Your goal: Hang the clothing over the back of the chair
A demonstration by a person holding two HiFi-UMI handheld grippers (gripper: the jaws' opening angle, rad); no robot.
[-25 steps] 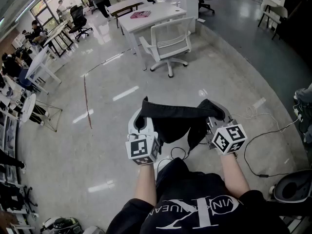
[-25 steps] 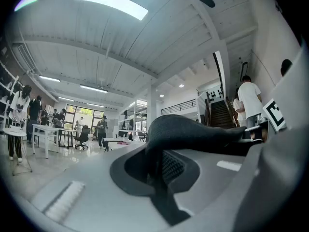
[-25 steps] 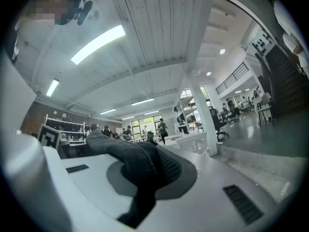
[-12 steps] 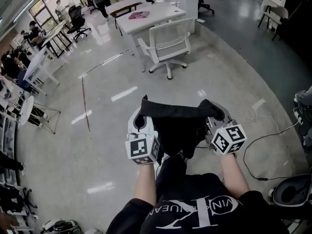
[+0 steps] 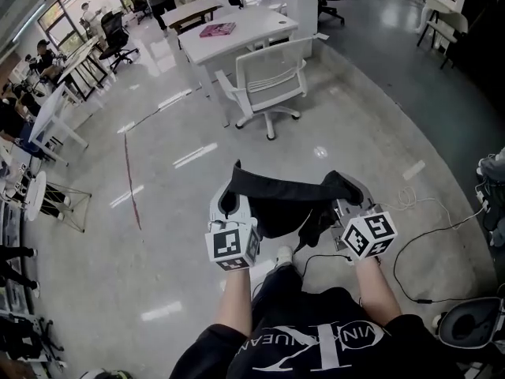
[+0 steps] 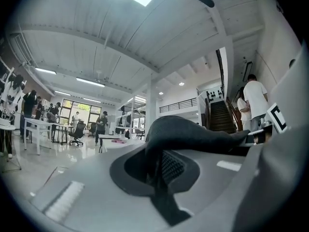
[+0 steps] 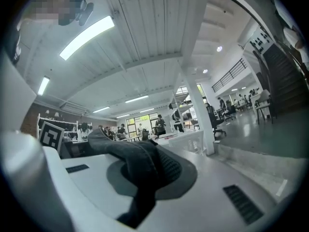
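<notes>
Two tongs, one garment, one chair

Chair between clothing and desk

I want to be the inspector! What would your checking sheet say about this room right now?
Surface: glossy grey floor; no worktable under the grippers.
Job's things: dark clothing stretched between both grippers; white chair ahead beside a white desk, its back bare.
Clutter: pink item on that desk.
Grippers: left gripper and right gripper each shut on one end of the clothing.
Cables: black cable and white cable loose on the floor at right.
Surroundings: more desks, a black chair and people at far left.
</notes>
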